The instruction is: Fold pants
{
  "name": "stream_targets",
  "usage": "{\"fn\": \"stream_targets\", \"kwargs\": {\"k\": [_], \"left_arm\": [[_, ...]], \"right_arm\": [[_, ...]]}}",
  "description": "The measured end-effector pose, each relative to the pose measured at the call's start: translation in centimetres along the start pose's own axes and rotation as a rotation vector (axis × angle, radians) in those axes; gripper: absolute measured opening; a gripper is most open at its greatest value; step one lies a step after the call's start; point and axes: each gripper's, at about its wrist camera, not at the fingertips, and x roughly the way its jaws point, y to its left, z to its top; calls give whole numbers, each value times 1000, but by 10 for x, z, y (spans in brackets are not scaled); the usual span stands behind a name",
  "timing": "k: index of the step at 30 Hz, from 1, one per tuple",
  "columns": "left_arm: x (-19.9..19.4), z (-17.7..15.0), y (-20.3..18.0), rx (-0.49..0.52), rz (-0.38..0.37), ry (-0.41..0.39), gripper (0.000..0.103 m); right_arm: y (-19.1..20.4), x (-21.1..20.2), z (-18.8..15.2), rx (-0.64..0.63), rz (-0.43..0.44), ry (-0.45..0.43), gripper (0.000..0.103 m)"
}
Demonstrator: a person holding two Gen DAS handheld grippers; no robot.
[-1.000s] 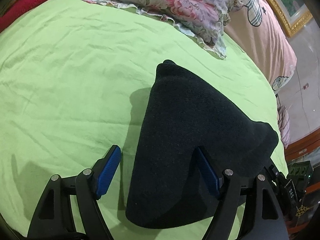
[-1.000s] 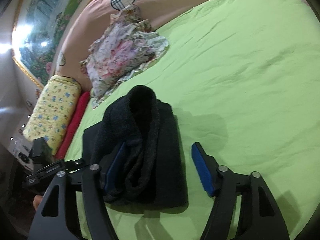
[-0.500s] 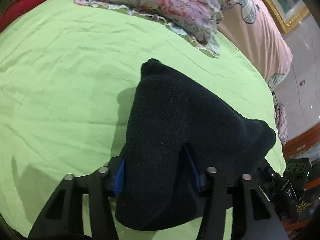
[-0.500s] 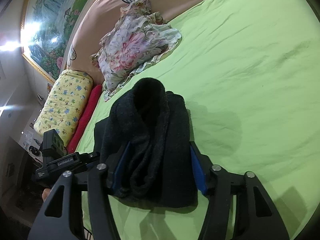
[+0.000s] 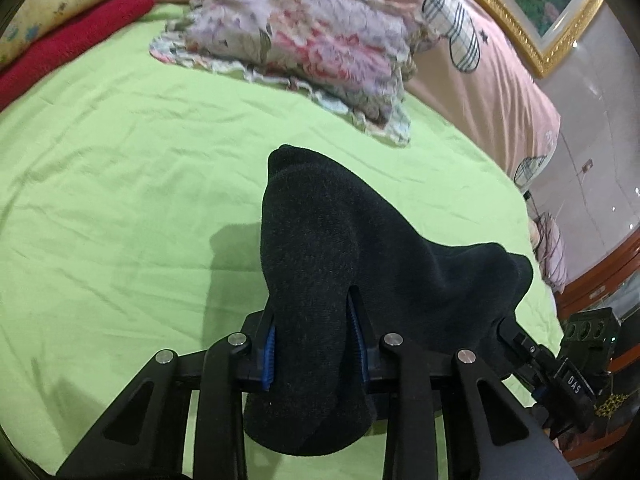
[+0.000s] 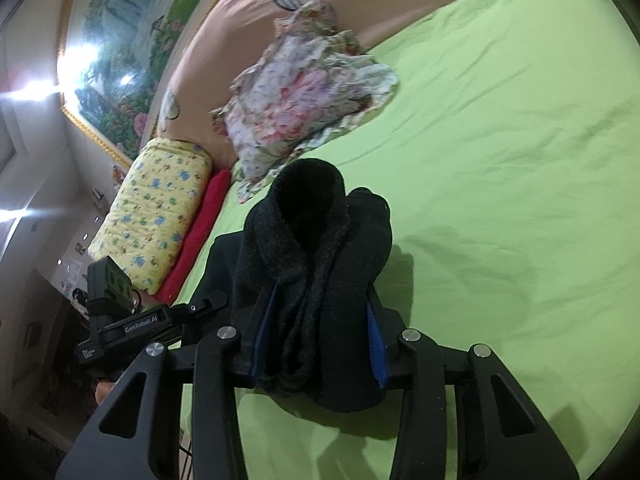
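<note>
The black folded pants [image 5: 360,264] are bunched into a thick bundle held above the green bed sheet [image 5: 120,200]. My left gripper [image 5: 312,344] is shut on one end of the bundle, its blue pads pressing the cloth from both sides. My right gripper [image 6: 320,336] is shut on the other end of the pants [image 6: 316,248], where the folded layers show as a thick roll. The right gripper's body shows at the right edge of the left wrist view [image 5: 560,368], and the left gripper shows at the left of the right wrist view [image 6: 132,320].
A floral pillow [image 5: 312,40] lies on the sheet beyond the pants. A red cloth [image 5: 68,40] and a yellow patterned pillow [image 6: 152,208] lie along the pink headboard [image 5: 492,80]. The green sheet [image 6: 500,160] stretches wide to the right.
Both grippers have closed on the ends of the pants bundle, which were between open jaws a second ago. The bundle has lifted off the sheet.
</note>
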Motion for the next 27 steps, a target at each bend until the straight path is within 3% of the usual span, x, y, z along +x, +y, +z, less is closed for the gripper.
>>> {"fn": "stream_targets", "kwargs": {"k": [12,27], "left_arm": [[-53,19,40,-52,30,-98,30],[-49,63,73,-71,107,-134,30]], "right_arm": [[43,36,9,-36,75,40,42],[70,102,38,-63,75,87,42]]}}
